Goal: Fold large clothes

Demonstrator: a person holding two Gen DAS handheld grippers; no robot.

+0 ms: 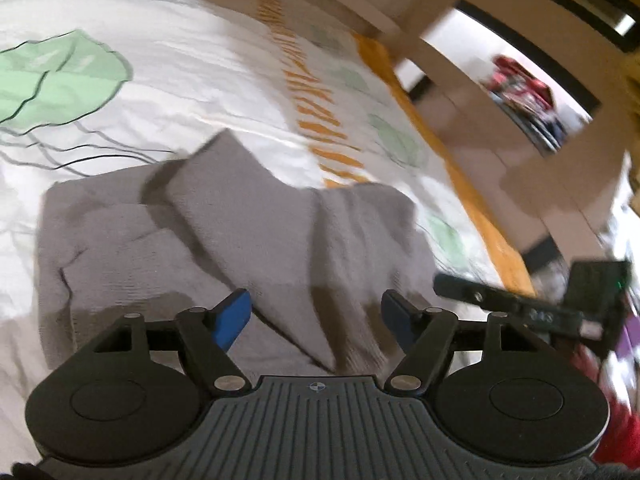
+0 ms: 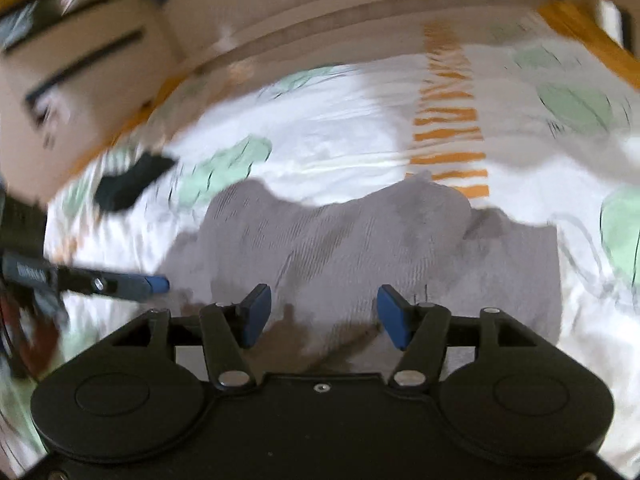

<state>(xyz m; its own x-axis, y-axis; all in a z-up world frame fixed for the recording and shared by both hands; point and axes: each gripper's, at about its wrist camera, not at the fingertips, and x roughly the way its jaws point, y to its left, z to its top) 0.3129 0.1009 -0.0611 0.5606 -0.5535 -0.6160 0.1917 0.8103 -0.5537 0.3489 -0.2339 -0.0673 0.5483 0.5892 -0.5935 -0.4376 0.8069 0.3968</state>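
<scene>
A grey garment (image 1: 224, 232) lies partly folded on a white bedsheet with green leaf prints (image 1: 120, 92); one flap lies across its middle. It also shows in the right wrist view (image 2: 360, 248). My left gripper (image 1: 316, 320) is open and empty, just above the garment's near edge. My right gripper (image 2: 324, 316) is open and empty over the garment's near edge. The right gripper's finger shows in the left wrist view (image 1: 472, 292), and the left gripper's finger in the right wrist view (image 2: 132, 284). Both views are motion blurred.
The bed has an orange wooden side rail (image 1: 472, 200) and a pale wooden frame (image 2: 320, 20). A dark cloth item (image 2: 128, 184) lies on the sheet at the left. Shelving with red items (image 1: 520, 92) stands beyond the bed.
</scene>
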